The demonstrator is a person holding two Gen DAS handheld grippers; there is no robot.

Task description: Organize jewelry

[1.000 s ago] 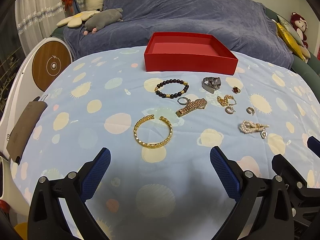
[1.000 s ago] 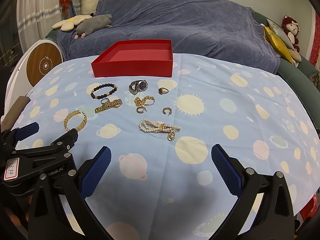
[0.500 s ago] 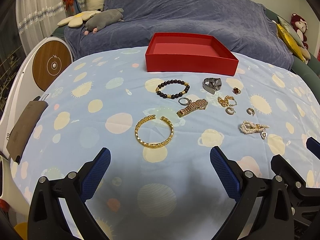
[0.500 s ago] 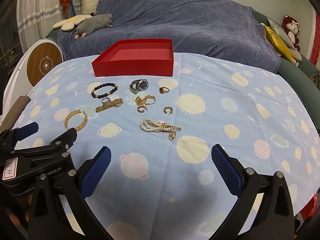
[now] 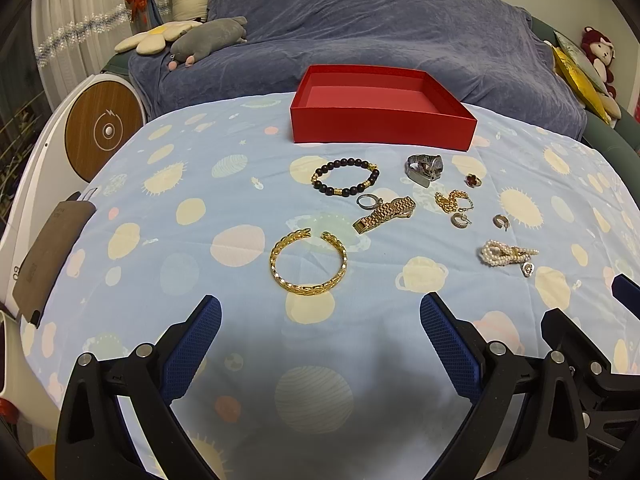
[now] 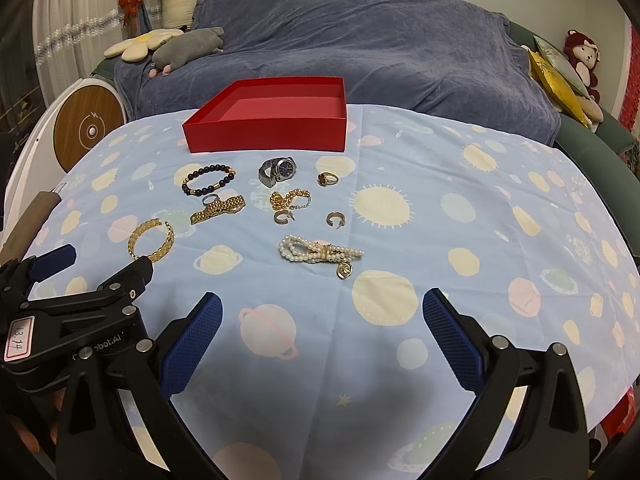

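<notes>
An open red box [image 5: 383,120] stands empty at the far side of the table; it also shows in the right wrist view [image 6: 266,132]. Jewelry lies in front of it: a gold cuff bangle [image 5: 308,262], a dark bead bracelet [image 5: 346,176], a gold watch band [image 5: 384,214], a silver watch [image 5: 425,167], a gold chain [image 5: 452,200], rings, hoop earrings and a pearl strand [image 6: 318,254]. My left gripper [image 5: 320,344] is open and empty just short of the bangle. My right gripper [image 6: 322,340] is open and empty just short of the pearl strand.
The table wears a light blue cloth with planet prints [image 6: 480,220]. A sofa under a blue-grey blanket [image 5: 380,28] runs behind it, with plush toys at both ends. A white round device with a wooden face [image 5: 104,130] stands at the left.
Both grippers have shifted slightly forward and to the left over the table. Their jaws stay open. Nothing on the table has moved.
</notes>
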